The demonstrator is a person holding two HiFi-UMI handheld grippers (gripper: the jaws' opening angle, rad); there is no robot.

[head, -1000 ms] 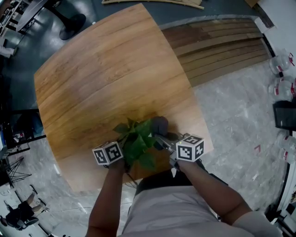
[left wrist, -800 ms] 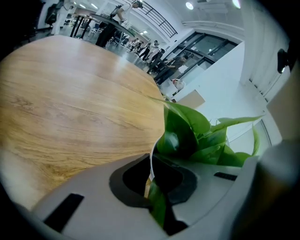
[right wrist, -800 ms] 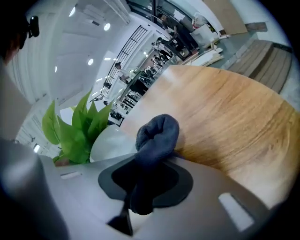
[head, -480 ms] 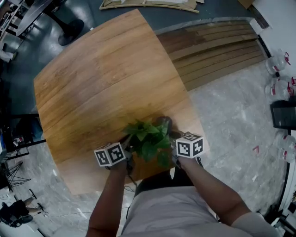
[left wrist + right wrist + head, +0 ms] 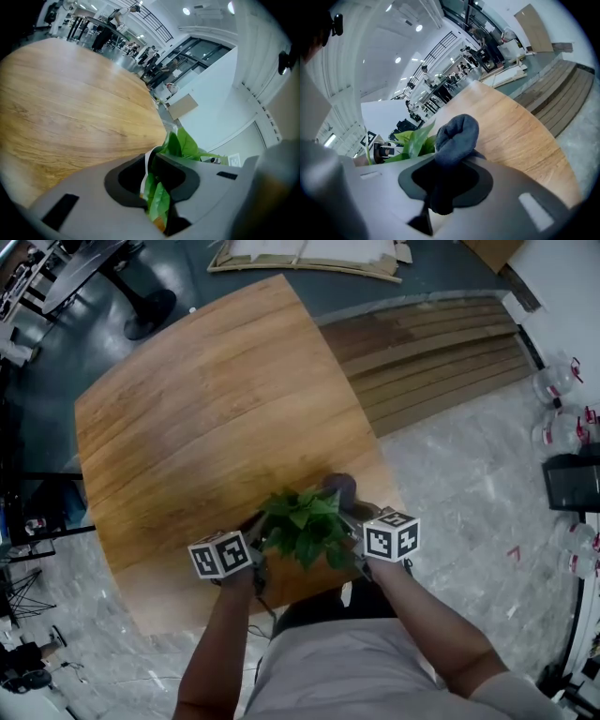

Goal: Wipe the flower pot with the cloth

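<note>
Head view: the flower pot sits near the edge of the wooden table point(image 5: 206, 399) closest to me, between the two grippers, and its green leaves point(image 5: 305, 521) hide it almost wholly from above. Left gripper point(image 5: 255, 538): jaws closed narrowly on a thin white edge that I read as the rim of the flower pot point(image 5: 145, 168), with a few leaves caught between them; I note an orange patch low in the gap that I cannot identify. Right gripper point(image 5: 345, 514): jaws clamped on a bunched dark grey-blue cloth point(image 5: 457, 133). The free end of the cloth stands up past the jaw tips, just beside the leaves on their right side.
</note>
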